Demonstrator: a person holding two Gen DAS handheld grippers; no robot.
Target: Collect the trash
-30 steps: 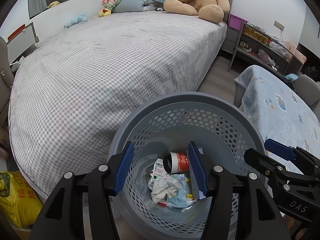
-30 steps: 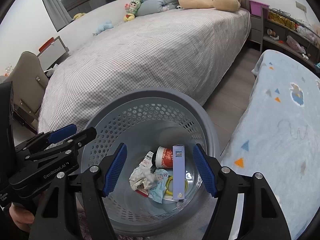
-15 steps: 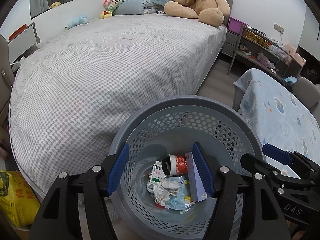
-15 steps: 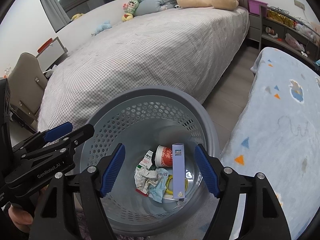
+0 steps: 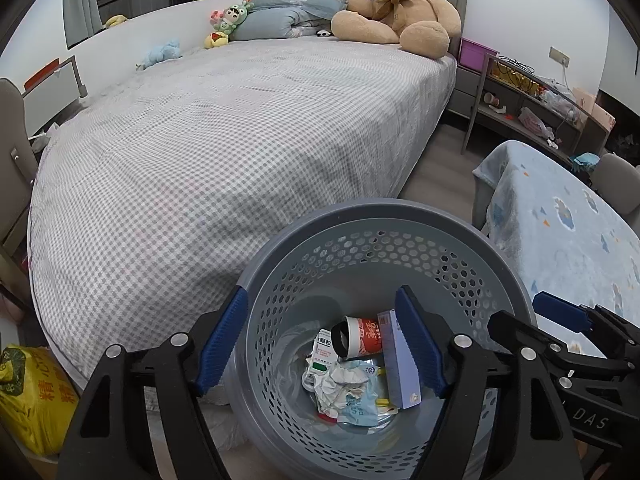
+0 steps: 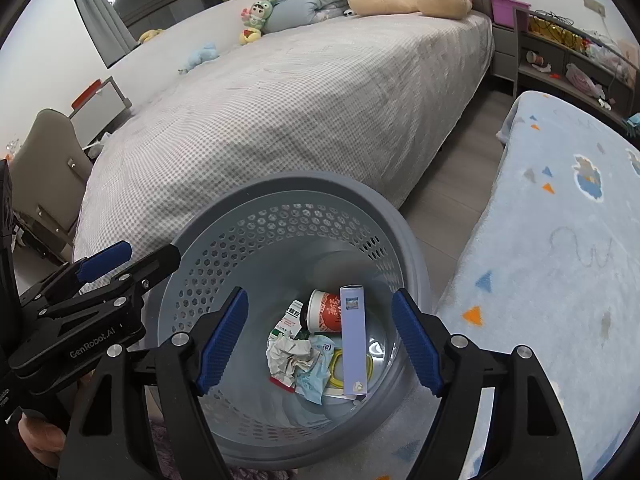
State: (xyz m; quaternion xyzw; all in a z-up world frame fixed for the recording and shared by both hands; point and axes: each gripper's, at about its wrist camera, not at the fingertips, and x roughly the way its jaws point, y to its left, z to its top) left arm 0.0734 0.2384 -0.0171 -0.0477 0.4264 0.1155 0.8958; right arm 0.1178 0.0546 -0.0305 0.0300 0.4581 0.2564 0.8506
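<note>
A grey perforated basket (image 5: 360,210) (image 6: 304,184) stands on the floor between the bed and a blanket-covered table. At its bottom lie a red-and-white paper cup (image 5: 358,338) (image 6: 326,310), a tall lilac box (image 5: 402,364) (image 6: 354,344), crumpled paper (image 5: 336,384) (image 6: 288,356) and a white-green packet (image 5: 322,350). My left gripper (image 5: 321,296) hangs over the basket's left rim; its jaws are opening and hold nothing. My right gripper (image 6: 320,294) hovers over the basket mouth, open, nothing held. Each gripper shows in the other's view: the right gripper (image 5: 524,314) and the left gripper (image 6: 146,254).
A checked grey bed (image 5: 200,140) with a big teddy bear (image 5: 396,12) lies behind the basket. A blue-blanketed table (image 5: 560,220) stands close on the right, with a cluttered shelf (image 5: 520,104) behind it. A yellow bag (image 5: 24,392) sits low left. A grey chair (image 6: 44,152) stands far left.
The left gripper's jaws have spread wider apart, and the right's a little. Both hands stay over the basket, and the trash inside has not moved.
</note>
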